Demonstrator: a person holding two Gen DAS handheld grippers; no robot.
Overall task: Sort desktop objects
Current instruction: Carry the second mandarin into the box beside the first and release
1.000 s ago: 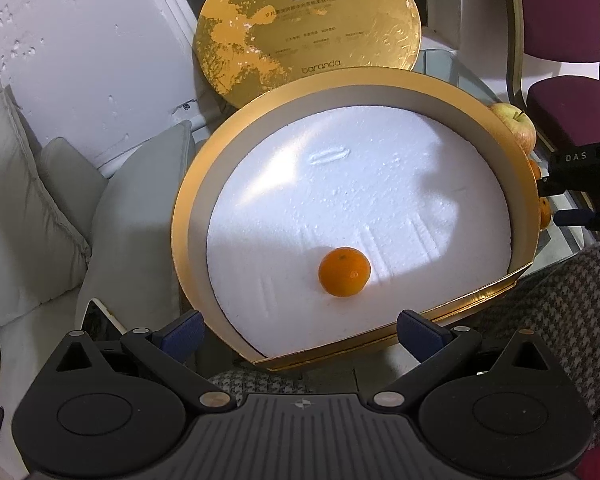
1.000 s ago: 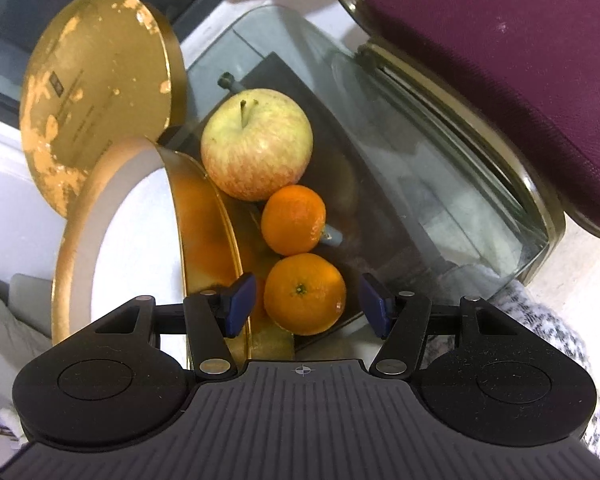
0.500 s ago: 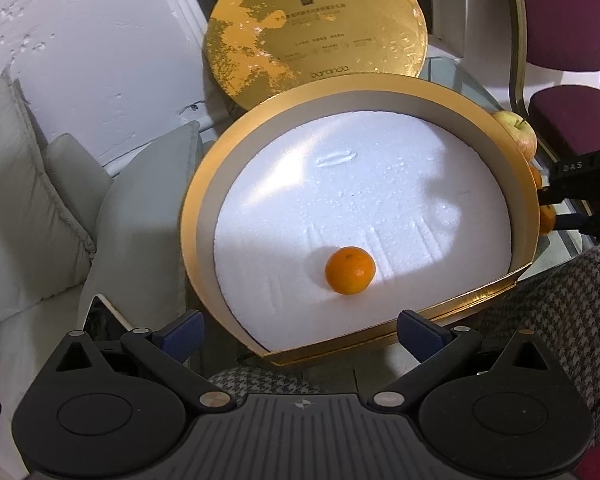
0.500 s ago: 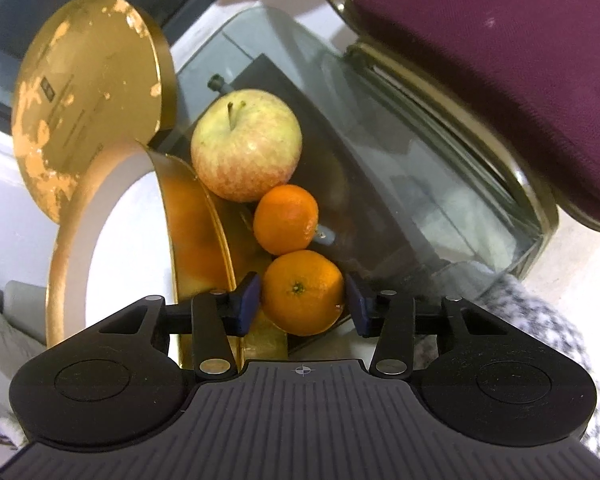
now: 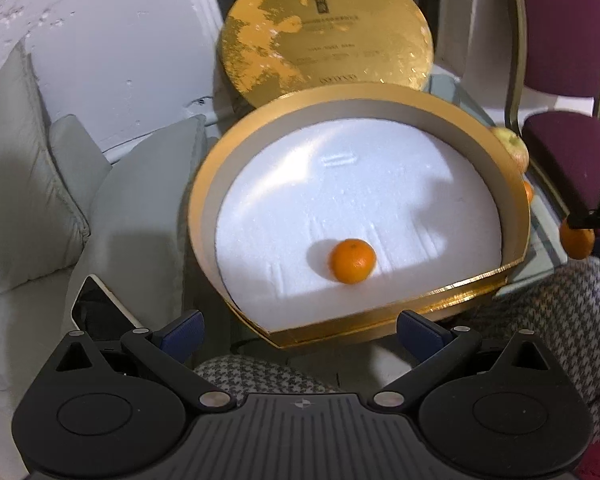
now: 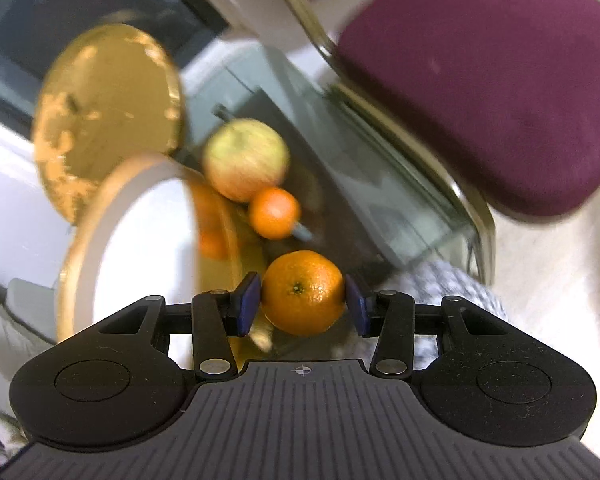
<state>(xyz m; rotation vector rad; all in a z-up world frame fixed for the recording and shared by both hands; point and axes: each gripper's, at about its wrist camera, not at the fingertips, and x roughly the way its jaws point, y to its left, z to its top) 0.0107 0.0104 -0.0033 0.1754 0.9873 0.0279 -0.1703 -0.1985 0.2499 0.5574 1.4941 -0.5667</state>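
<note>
Left wrist: tangerine (image 5: 352, 261) inside gold box (image 5: 204, 208).

One orange (image 5: 352, 261) lies on the white foam inside the round gold box (image 5: 204, 196). A second orange (image 6: 303, 293) is clamped between blue jaws, stem end facing the camera. A third orange (image 6: 275, 213) touches the apple (image 6: 246, 159) on the glass counter (image 6: 364, 184).

No text can be read. The gold lid (image 5: 326, 30), propped upright behind the round box (image 5: 356, 216), carries a small dark emblem near its top, several lines of fine print below that and a short word near its lower edge, all too blurred to make out. In the right wrist view the lid is smeared.
</note>
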